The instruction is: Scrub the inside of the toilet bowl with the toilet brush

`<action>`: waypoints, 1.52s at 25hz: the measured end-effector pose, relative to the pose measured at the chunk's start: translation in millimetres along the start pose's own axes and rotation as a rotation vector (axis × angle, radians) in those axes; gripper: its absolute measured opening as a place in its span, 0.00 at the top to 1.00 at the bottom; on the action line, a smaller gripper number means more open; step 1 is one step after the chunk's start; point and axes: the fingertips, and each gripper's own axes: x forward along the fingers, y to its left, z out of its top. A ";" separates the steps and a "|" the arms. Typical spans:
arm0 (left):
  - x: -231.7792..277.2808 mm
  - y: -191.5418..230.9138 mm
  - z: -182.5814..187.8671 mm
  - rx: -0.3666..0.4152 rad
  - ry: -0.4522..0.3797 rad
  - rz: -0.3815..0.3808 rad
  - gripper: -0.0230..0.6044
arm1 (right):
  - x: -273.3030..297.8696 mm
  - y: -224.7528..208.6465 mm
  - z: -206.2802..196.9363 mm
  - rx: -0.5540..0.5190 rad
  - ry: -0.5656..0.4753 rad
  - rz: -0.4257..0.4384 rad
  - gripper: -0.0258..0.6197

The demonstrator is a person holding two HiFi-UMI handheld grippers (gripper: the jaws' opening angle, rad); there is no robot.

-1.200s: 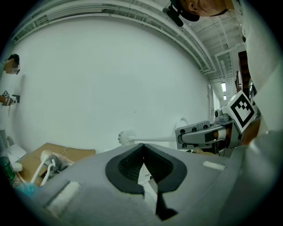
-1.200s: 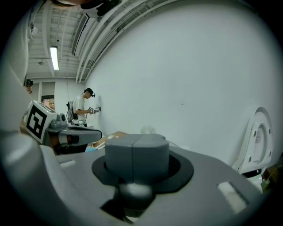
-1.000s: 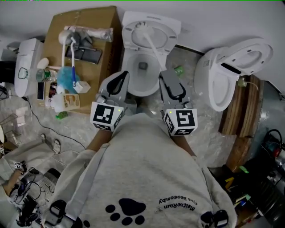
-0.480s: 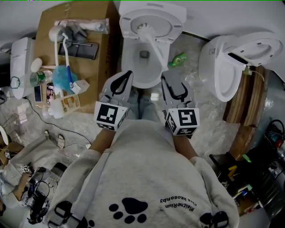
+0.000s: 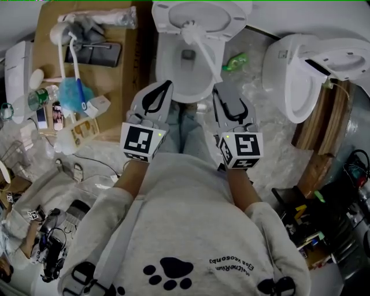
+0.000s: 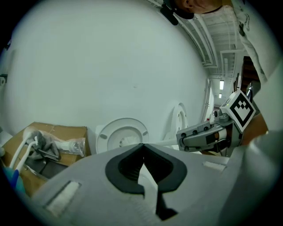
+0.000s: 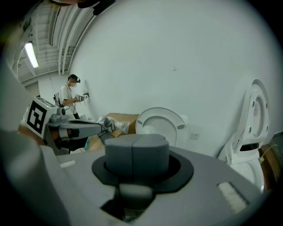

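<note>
Found toilet brush (image 5: 203, 53) slanted over toilet bowl (image 5: 162, 65), white head up at the back rim, handle end clamped in right gripper (image 5: 223, 86) fingers. Noted left gripper (image 5: 167, 85) near bowl's front edge, fingers pressed together, holding nothing. Logged cardboard box (image 5: 124, 87) left of bowl, second toilet (image 5: 295, 75) right.

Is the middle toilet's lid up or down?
Up: the lid stands raised against the wall, leaving the bowl open.
</note>
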 end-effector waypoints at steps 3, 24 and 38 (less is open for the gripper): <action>7.7 4.7 -12.1 0.003 0.010 0.003 0.97 | 12.5 -2.6 -10.9 0.015 0.012 0.001 0.73; 66.4 36.8 -97.6 -0.019 0.045 0.049 0.97 | 80.2 -36.2 -111.4 0.069 0.151 -0.026 0.73; 96.0 31.6 -174.5 -0.023 0.126 -0.010 0.97 | 115.4 -39.8 -183.0 0.094 0.248 -0.028 0.73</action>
